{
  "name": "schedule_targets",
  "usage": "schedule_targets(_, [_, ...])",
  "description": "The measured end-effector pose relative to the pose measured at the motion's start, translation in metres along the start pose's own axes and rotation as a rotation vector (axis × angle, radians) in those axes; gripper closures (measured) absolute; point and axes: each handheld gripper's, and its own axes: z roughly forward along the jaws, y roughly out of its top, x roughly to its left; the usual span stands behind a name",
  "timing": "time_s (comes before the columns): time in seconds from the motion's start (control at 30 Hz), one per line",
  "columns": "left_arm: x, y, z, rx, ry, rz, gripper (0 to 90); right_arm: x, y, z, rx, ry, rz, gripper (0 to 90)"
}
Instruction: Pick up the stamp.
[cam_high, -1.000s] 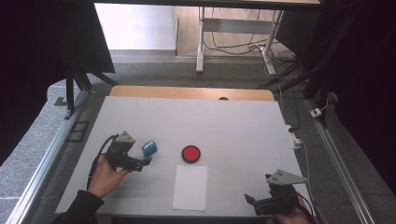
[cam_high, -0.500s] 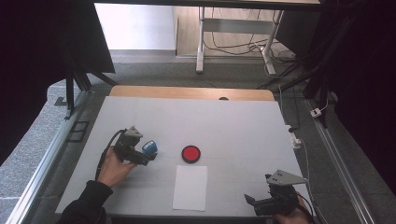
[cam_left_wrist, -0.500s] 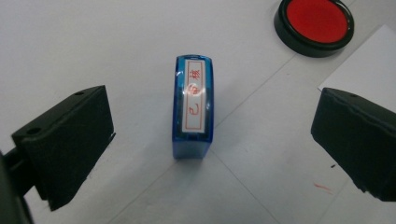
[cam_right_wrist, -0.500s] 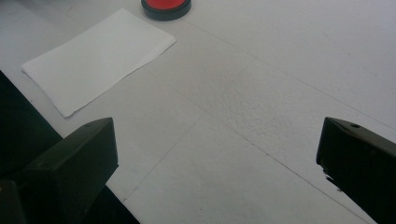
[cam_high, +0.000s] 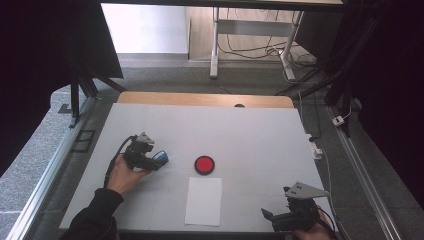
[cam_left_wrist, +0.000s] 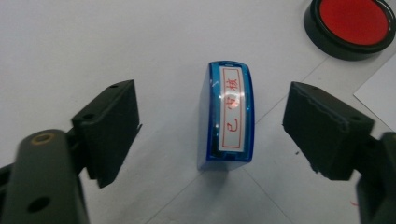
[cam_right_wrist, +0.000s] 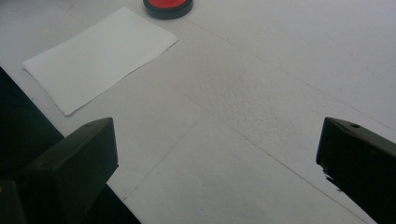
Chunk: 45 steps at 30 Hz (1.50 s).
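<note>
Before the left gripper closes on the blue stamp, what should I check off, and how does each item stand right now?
1. Left gripper jaws open wide enough: ok.
2. Blue stamp centred between the jaws: ok, gap on both sides.
3. Jaws free of the stamp: ok, no contact yet.
4. Red ink pad clear of the closing path: ok, off to the side.
5. White paper flat and uncovered: ok.
6. Right gripper out of the way: ok, open at the near table edge.

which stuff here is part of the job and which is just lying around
In the job: blue stamp between the open left claw jaws; red ink pad; white paper sheet.

Lying about: white plug at the table's right edge; right claw idle, open.
</note>
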Motion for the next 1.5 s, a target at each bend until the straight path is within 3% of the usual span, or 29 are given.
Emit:
schedule_targets(0.13, [0.001,0.001,0.000,-0.003,-0.014,-0.014,35.7,0.000,0.000,0.000,0.002,0.001,-0.006,0.0])
schedule_targets(0.53, [-0.001,0.001,0.002,0.023,-0.016,0.025,52.0,0.001,0.000,0.000,0.001,0.004,-0.009,0.0])
schedule_targets(0.7, [-0.003,0.001,0.001,0.013,-0.018,0.050,69.1,0.001,0.000,0.000,0.001,0.004,-0.013,0.0])
schedule_targets(0.8, [-0.004,0.002,0.002,0.013,-0.013,0.078,69.8,0.001,0.000,0.000,0.007,0.005,-0.022,0.0])
schedule_targets(1.0, [-0.003,0.003,0.000,0.004,-0.021,0.071,70.0,0.002,0.000,0.000,0.007,0.007,-0.024,0.0])
schedule_targets(1.27, [-0.003,0.005,-0.010,-0.043,-0.046,0.044,70.0,0.001,0.000,0.000,0.005,0.006,-0.025,0.0])
schedule_targets(1.5, [-0.008,0.007,-0.020,-0.071,-0.061,0.059,70.0,0.001,0.000,0.000,0.001,0.006,-0.022,0.0])
